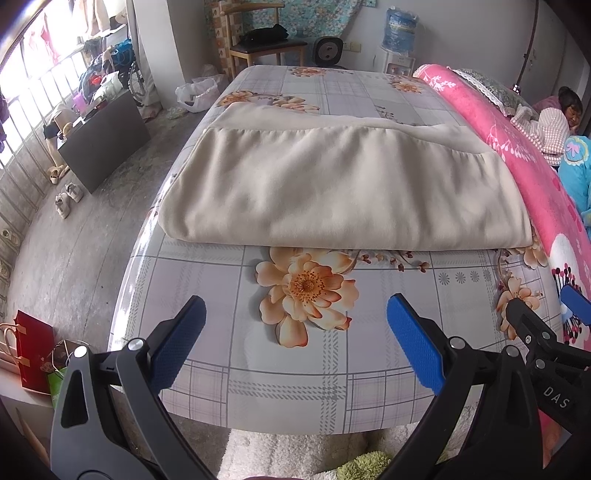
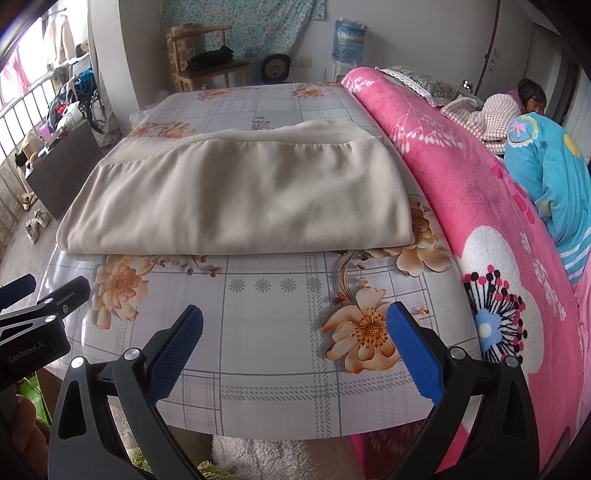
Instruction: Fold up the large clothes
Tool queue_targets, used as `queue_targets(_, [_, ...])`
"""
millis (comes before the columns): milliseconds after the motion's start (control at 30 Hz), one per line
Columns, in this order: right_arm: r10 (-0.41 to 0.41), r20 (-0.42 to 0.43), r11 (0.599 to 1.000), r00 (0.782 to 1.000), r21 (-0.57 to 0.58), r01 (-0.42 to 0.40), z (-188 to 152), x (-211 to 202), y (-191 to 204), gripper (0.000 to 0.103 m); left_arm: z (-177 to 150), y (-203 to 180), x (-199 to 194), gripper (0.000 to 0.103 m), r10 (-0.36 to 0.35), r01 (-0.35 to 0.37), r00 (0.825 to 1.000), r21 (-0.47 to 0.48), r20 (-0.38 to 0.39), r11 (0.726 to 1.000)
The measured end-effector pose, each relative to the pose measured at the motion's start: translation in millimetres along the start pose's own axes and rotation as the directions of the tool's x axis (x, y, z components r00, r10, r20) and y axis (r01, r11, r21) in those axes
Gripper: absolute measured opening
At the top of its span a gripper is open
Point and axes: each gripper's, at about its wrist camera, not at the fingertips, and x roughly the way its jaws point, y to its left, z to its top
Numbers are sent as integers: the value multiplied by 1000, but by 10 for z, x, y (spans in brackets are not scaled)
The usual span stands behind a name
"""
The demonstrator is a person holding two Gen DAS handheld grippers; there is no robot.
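Partly hidden: the folded beige garment (image 1: 343,184) shows only its top layer and near fold edge; what kind of clothing it is cannot be told. Its far band lies flatter and paler, and the layers beneath are not visible. The right edge of the garment lies just beside the pink floral blanket (image 1: 517,155); whether they touch is unclear.

Left tongs (image 1: 295,339): jaws spread wide, blue pads apart, nothing between them, above the near part of the bed. Right tongs (image 2: 295,347): likewise spread and empty, near edge of the bed. Each appears at the margin of the other's view, cut off by the frame.

Surface: bed (image 1: 295,369) covered in a glossy grey plaid sheet printed with orange flowers. The garment sits at mid-bed, spanning most of the width, well apart from both tongs.

Room: concrete floor on the left with a pair of shoes (image 1: 68,199) and a dark low cabinet (image 1: 107,144). Far wall: wooden chair (image 1: 258,40), water dispenser with blue bottle (image 1: 400,33). Far right: a person (image 2: 517,103) lies behind the blanket, mostly hidden. Red gift bag (image 1: 33,354) at near left. White shaggy rug (image 1: 295,454) below the bed's near edge, cut off.
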Motion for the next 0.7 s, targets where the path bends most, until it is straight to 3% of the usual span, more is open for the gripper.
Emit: queue_targets(700, [-3,2,1000,1000,4,3,-7,-12,-5,97,11,7,-3,95,-2,2,1000,-4,1,1000])
